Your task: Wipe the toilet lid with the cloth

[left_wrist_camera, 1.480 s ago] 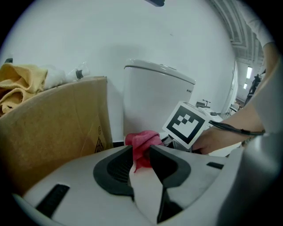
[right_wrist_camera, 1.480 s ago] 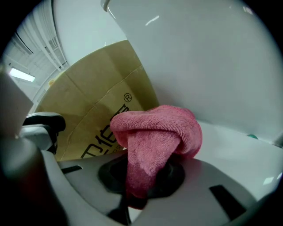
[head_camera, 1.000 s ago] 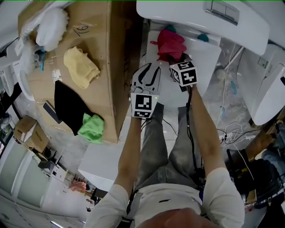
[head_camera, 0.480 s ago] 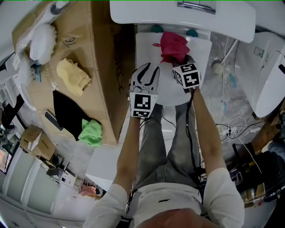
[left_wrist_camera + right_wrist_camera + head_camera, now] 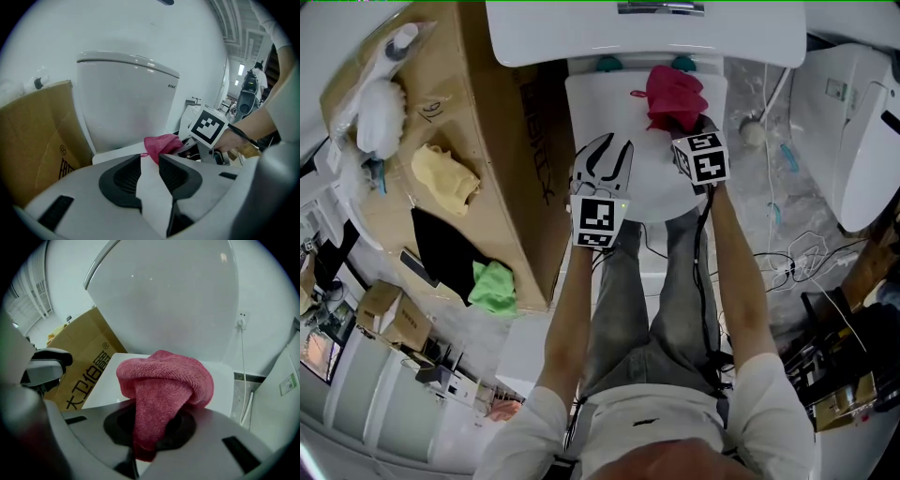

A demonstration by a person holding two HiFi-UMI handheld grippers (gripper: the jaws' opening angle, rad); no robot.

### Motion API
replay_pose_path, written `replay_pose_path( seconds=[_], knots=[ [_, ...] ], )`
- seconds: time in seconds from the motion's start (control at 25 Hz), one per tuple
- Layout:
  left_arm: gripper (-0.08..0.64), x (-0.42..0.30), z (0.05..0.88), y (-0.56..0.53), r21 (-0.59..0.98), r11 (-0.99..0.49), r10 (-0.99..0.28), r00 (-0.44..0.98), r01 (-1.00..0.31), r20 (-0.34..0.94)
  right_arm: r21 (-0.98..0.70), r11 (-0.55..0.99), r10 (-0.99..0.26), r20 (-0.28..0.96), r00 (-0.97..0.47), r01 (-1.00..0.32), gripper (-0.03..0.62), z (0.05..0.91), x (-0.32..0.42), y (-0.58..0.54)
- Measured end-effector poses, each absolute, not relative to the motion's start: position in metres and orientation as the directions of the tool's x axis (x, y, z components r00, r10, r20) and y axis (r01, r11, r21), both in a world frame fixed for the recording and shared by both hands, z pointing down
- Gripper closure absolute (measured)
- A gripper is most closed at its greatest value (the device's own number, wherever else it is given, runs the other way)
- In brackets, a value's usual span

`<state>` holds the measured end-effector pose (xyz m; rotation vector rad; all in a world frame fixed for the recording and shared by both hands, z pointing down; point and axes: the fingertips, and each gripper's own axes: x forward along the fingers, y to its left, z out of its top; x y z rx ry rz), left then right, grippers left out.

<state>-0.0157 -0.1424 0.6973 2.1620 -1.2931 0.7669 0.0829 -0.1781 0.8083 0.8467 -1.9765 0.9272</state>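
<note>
Right gripper is pinching the cloth by a bunch (probably soft, floppy); left gripper is gaping empty above the toilet lid.

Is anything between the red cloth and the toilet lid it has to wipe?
Nothing visible. The red cloth, clamped in the right tongs, sits over the toilet lid's rear right part. The left tongs, open and empty, hang over its left side, clear of the cloth.
</note>
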Motion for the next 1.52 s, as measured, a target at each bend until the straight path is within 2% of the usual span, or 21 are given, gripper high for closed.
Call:
replay_pose_path(
  seconds=[0.88,1.52],
  knots=[
    [0.425,0.002,0.703,-0.128,0.135,-0.538,-0.550,0.468,-0.832,0.691,-0.210,0.259,-0.348,0.890,-0.294,-0.943,0.528,0.817,0.179,-0.161],
    [0.425,-0.031,0.709,-0.083,0.147,-0.537,-0.545,0.475,-0.831,0.691,-0.180,0.180,-0.368,0.900,-0.236,-0.967,0.528,0.819,0.161,-0.106]
  ],
)
